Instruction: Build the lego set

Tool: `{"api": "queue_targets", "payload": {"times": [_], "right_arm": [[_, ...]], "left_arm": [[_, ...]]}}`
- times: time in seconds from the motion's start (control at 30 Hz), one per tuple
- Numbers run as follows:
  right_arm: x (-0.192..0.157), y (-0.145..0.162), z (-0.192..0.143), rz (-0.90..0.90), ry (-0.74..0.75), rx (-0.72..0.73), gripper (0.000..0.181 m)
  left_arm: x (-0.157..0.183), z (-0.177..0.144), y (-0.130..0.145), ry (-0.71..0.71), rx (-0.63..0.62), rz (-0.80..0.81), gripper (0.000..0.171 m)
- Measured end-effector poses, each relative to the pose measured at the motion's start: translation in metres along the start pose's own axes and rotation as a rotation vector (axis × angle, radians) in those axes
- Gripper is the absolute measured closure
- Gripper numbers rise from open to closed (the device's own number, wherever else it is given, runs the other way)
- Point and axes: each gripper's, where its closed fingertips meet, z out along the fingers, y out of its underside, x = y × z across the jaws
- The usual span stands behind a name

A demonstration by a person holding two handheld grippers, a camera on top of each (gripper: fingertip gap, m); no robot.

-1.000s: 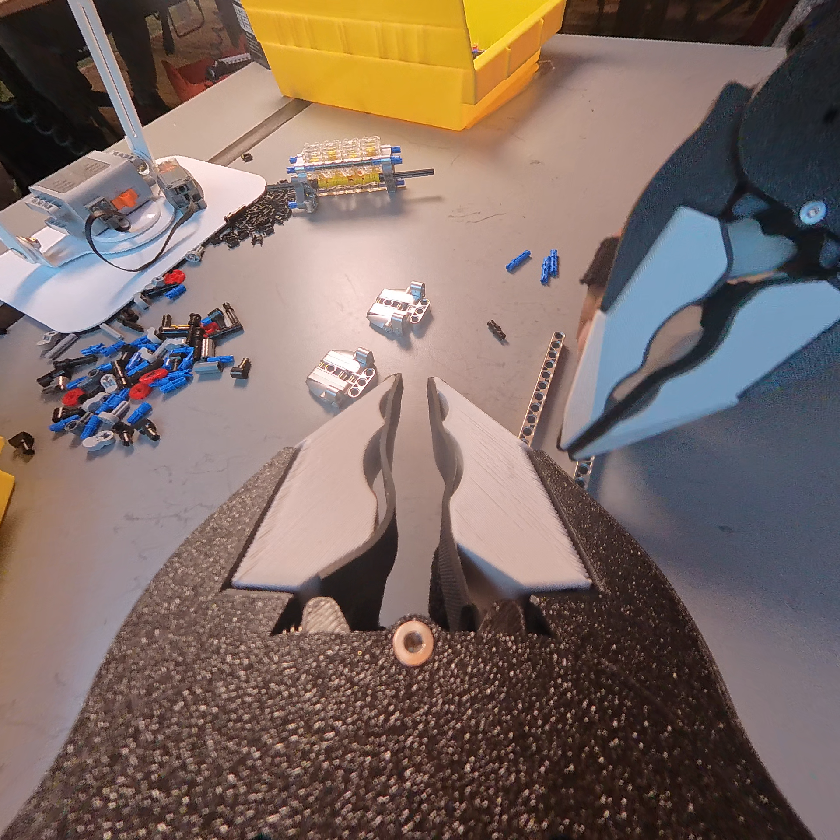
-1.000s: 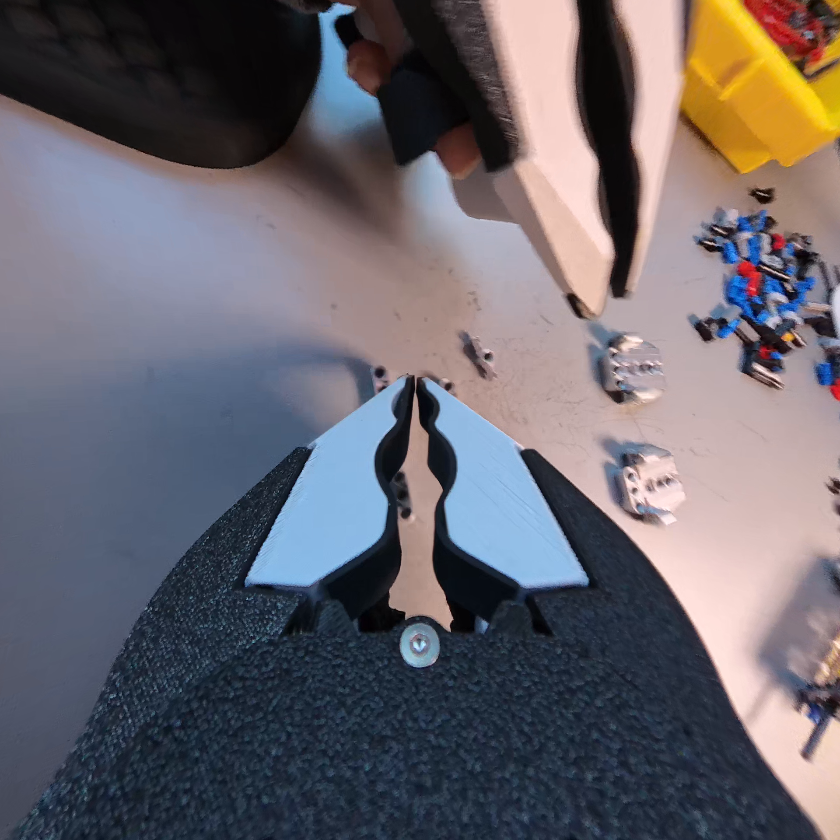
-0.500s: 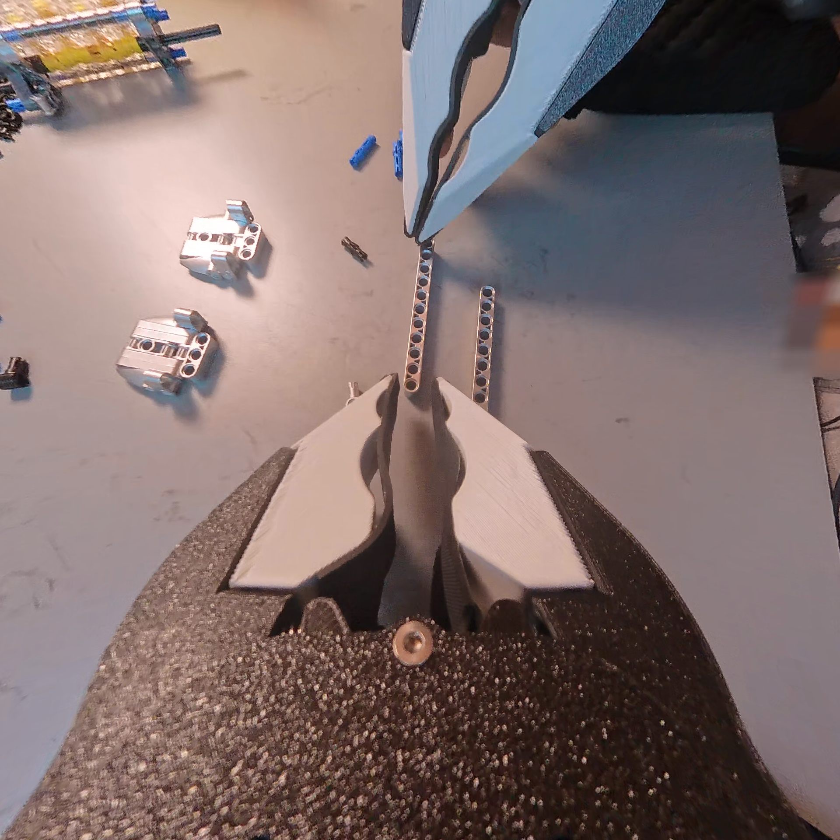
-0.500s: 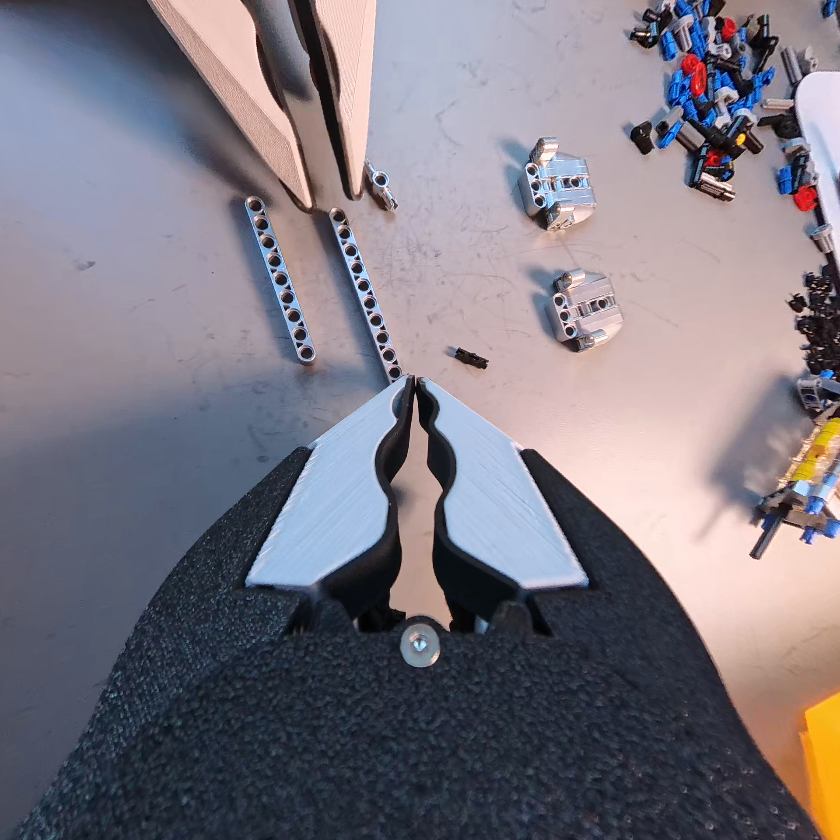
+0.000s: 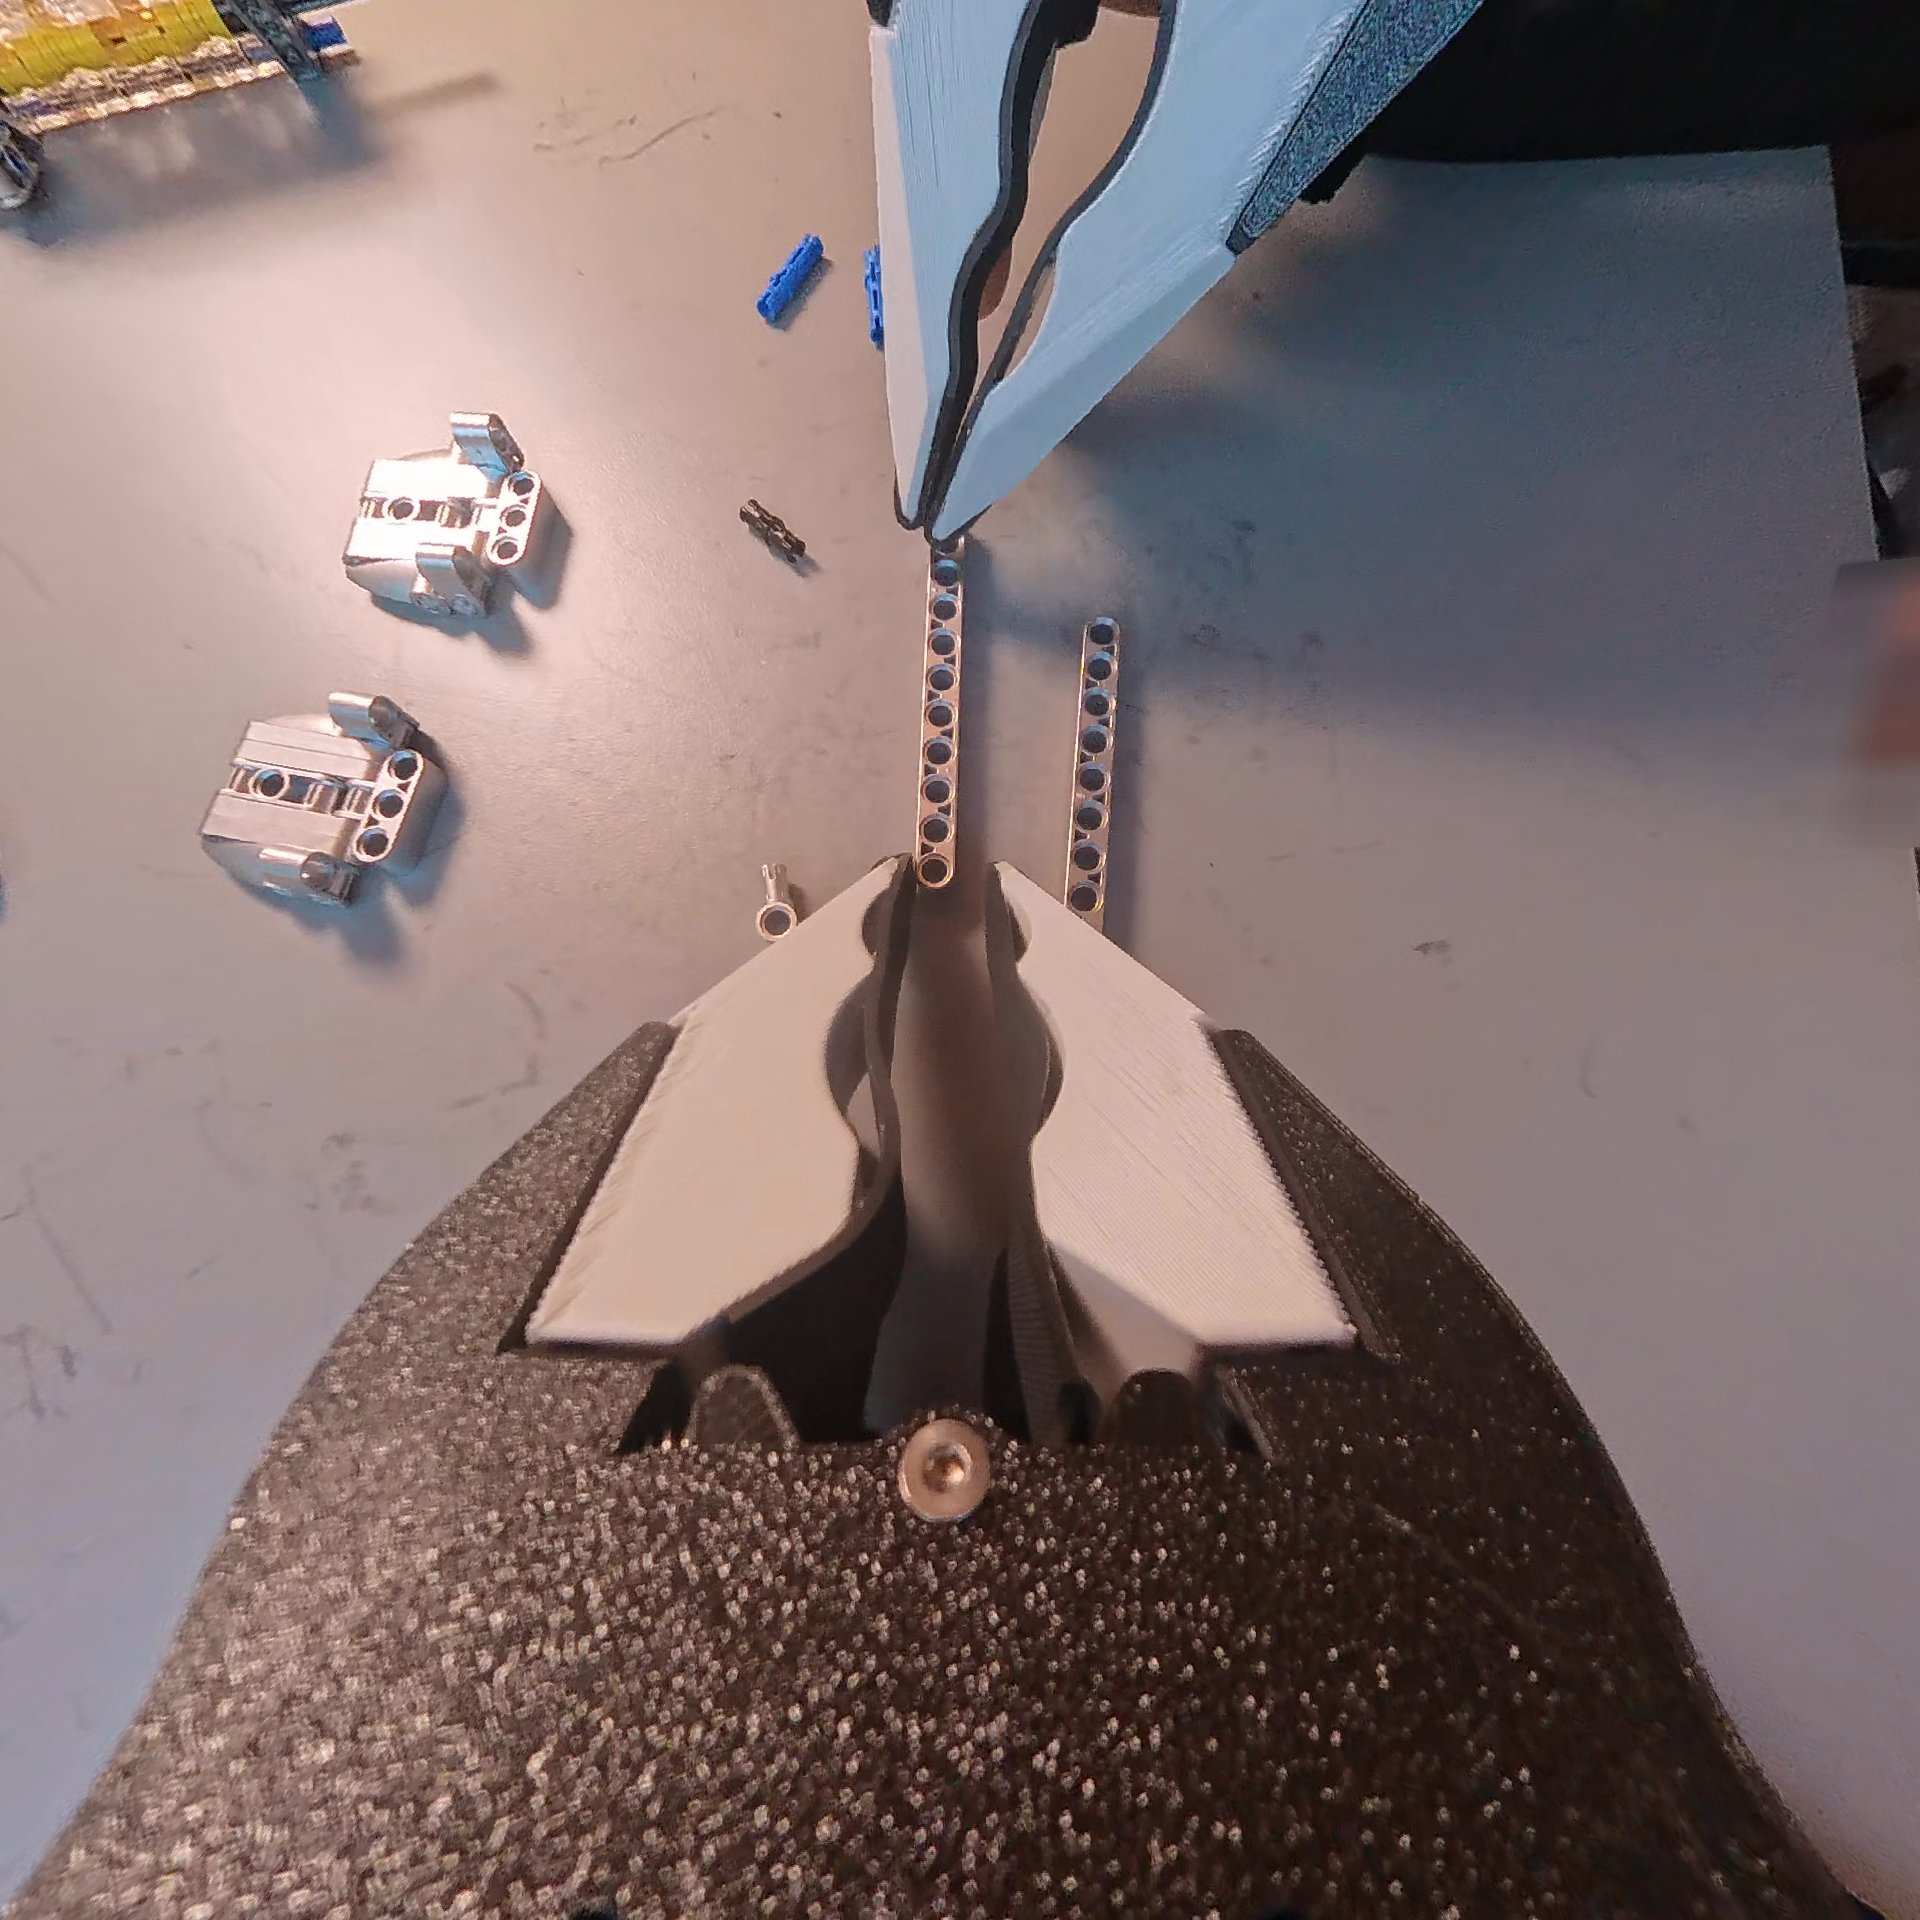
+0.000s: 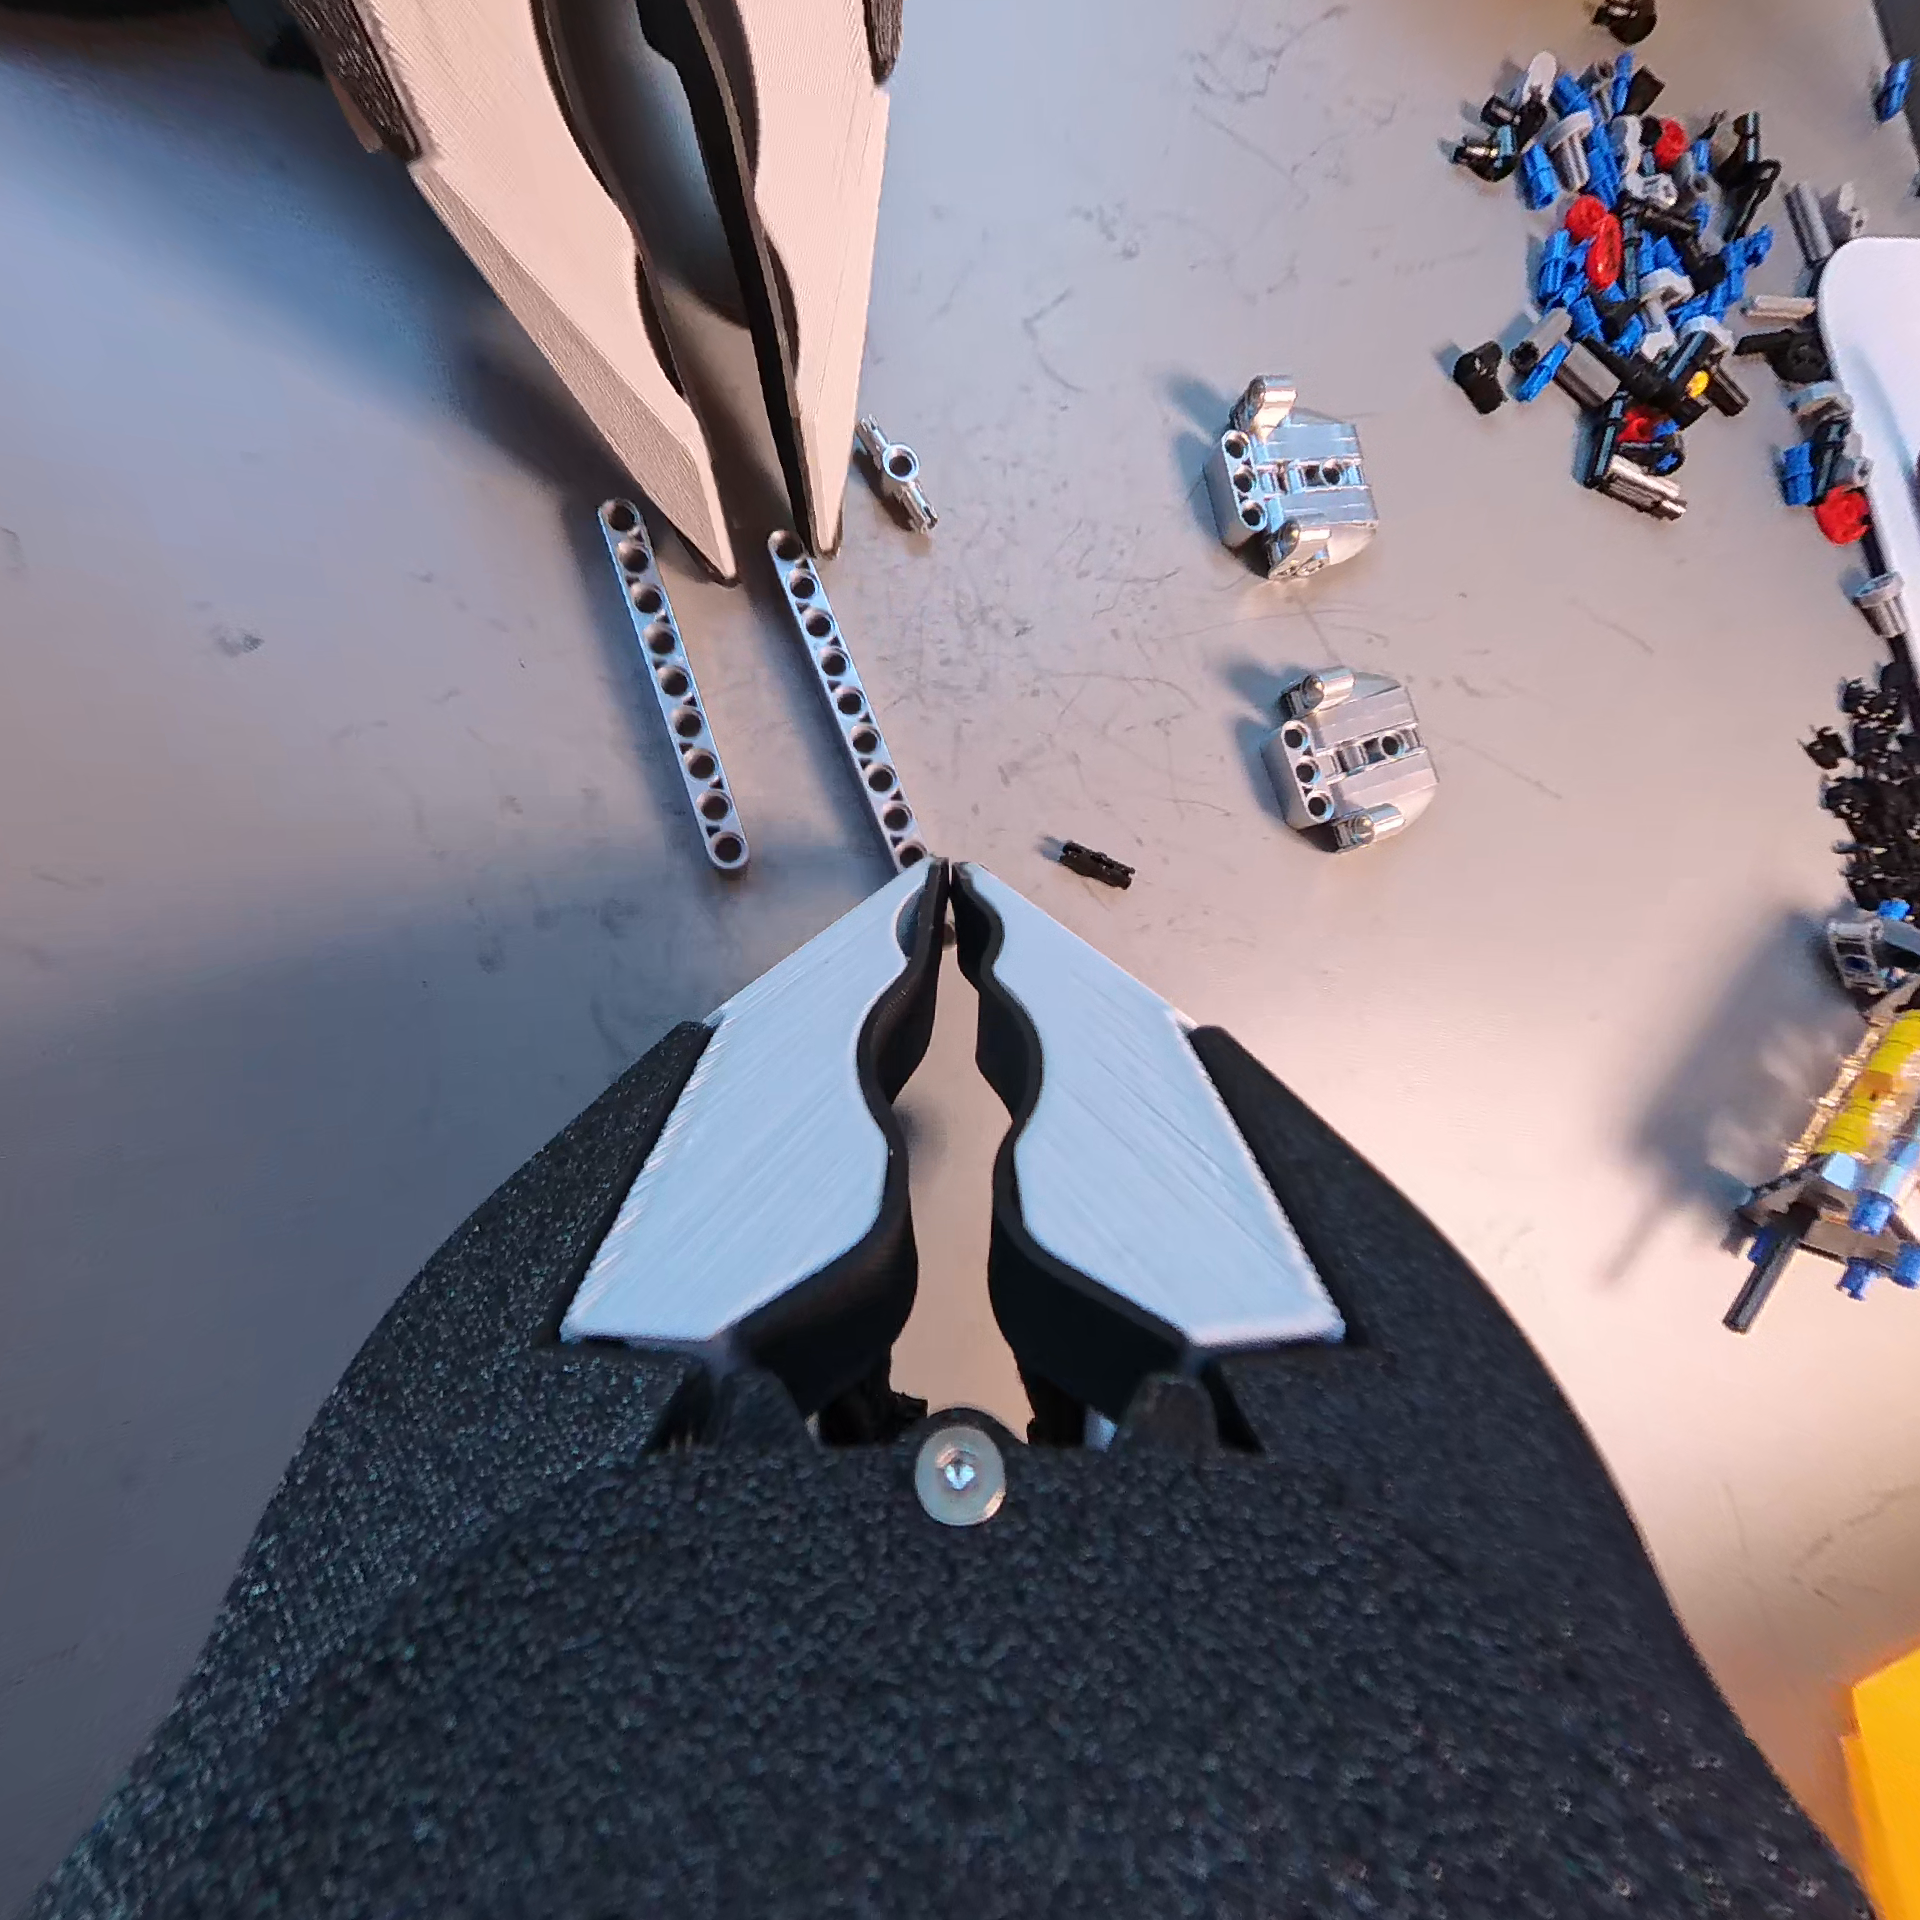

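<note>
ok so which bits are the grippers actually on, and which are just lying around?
In hand: left gripper, open around the near end of the long holed beam; right gripper, shut, tips at its far end.
Lying about: shorter beam, two silver blocks, black pin, grey connector, blue pins, parts pile.

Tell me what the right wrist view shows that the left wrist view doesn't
Only the right wrist view shows the pile of small blue, black and red pieces and a white plate edge. Only the left wrist view shows two loose blue pins. Both show the two grey holed beams, with the open left gripper and shut right gripper at opposite ends of the longer one, plus two silver blocks.
</note>
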Motion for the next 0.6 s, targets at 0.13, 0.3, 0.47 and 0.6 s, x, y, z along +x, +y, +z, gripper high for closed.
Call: {"api": "queue_targets", "payload": {"times": [0.13,0.3,0.47,0.6], "right_arm": [[-0.004,-0.005,0.002,-0.017,-0.017,0.001,0.181],[-0.005,-0.004,0.004,-0.024,-0.017,-0.006,0.181],[-0.009,-0.012,0.004,-0.034,-0.029,0.013,0.181],[-0.01,-0.009,0.009,-0.046,-0.03,-0.001,0.181]], "left_arm": [[-0.001,0.001,0.0,-0.009,-0.003,0.003,0.162],[-0.001,0.001,0.0,-0.014,-0.002,0.007,0.162],[-0.001,0.002,0.0,-0.018,-0.001,0.01,0.163],[-0.001,0.002,-0.001,-0.021,-0.001,0.013,0.163]]}}
